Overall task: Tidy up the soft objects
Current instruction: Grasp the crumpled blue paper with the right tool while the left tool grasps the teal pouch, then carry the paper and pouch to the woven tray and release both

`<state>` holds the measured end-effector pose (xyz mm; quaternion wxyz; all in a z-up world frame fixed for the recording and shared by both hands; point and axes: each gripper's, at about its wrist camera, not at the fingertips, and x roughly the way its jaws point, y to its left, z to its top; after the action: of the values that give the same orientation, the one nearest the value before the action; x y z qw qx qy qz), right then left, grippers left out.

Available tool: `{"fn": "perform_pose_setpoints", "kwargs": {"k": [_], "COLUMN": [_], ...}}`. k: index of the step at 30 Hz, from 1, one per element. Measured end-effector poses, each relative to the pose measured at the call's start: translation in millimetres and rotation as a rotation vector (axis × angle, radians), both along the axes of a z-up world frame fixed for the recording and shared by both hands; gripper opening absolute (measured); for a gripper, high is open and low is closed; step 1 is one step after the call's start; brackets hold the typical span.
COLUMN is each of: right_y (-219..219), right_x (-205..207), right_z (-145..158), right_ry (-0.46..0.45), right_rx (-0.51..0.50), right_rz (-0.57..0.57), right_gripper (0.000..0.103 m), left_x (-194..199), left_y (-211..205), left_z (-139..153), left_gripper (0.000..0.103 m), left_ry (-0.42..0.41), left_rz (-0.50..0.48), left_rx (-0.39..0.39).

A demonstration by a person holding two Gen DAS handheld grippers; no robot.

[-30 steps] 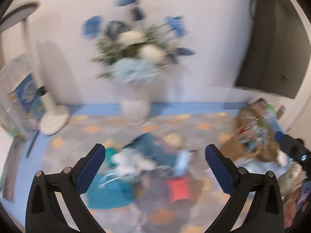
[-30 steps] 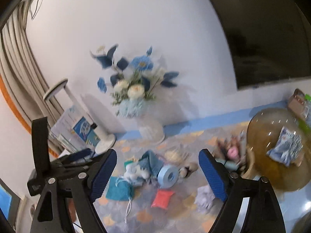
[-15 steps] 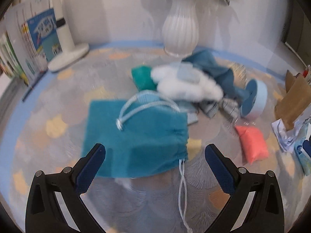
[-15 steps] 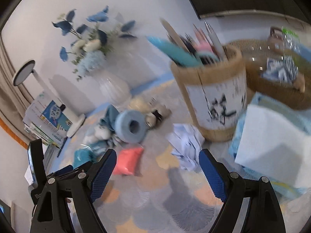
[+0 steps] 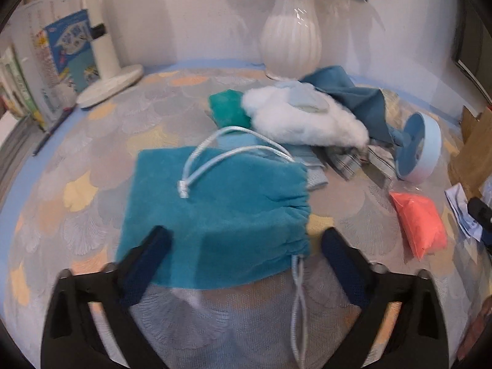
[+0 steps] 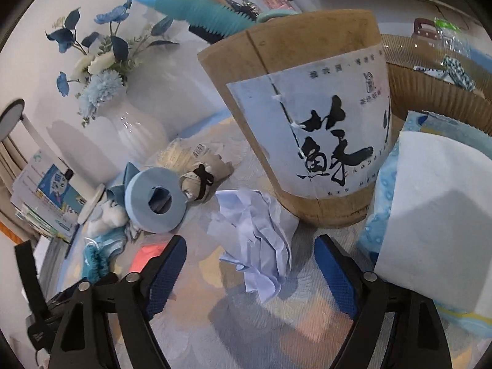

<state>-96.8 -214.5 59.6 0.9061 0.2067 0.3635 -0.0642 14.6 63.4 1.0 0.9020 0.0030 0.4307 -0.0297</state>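
A teal drawstring bag (image 5: 215, 212) with a white cord lies flat on the patterned tablecloth. My left gripper (image 5: 244, 246) hangs low over the bag's near edge. Its jaws are closing, with the bag's near part between them, and the pads do not press on it. Behind the bag lie a white fluffy plush (image 5: 304, 120), a dark blue cloth (image 5: 353, 98) and an orange-pink pouch (image 5: 418, 221). My right gripper (image 6: 250, 255) straddles a crumpled pale blue wad (image 6: 258, 240). Its jaws are closing too, and the pads stand clear of the wad.
A wooden pen holder (image 6: 307, 123) stands right behind the wad, with a tissue pack (image 6: 430, 215) to its right. A blue foam roll (image 6: 156, 200) lies on its side at the left. A white vase (image 5: 290, 30), a lamp base (image 5: 110, 83) and books (image 5: 46, 61) line the wall.
Both grippers have sunk toward the table and tilted down, so the flowers and wall gave way to the bag and the wad. Both pairs of jaws have narrowed.
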Motion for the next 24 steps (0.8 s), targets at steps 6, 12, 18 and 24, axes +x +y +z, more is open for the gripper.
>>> {"fn": "perform_pose_setpoints", "kwargs": {"k": [6,12,18,24], "right_y": [-3,14,11,24], "right_x": [-6,-12,-20,-27], "right_z": [1,11,15,23], "right_ry": [-0.023,-0.116,-0.192,-0.270], "right_rx": [0.014,0.029,0.080,0.096], "right_rz": [-0.005,0.144,0.177,0.301], "right_gripper": [0.040,0.040,0.040,0.040], "left_x": [-9,-13,-33,-42], "left_y": [22,43,49,53], "left_z": [9,11,15,17], "left_gripper": [0.027,0.016,0.016,0.016], "left_ry": [-0.060,-0.085,-0.135,-0.158], "left_rz": [0.056,0.104,0.093,0.093], "left_rx": [-0.084,-0.193,-0.263,-0.288]}}
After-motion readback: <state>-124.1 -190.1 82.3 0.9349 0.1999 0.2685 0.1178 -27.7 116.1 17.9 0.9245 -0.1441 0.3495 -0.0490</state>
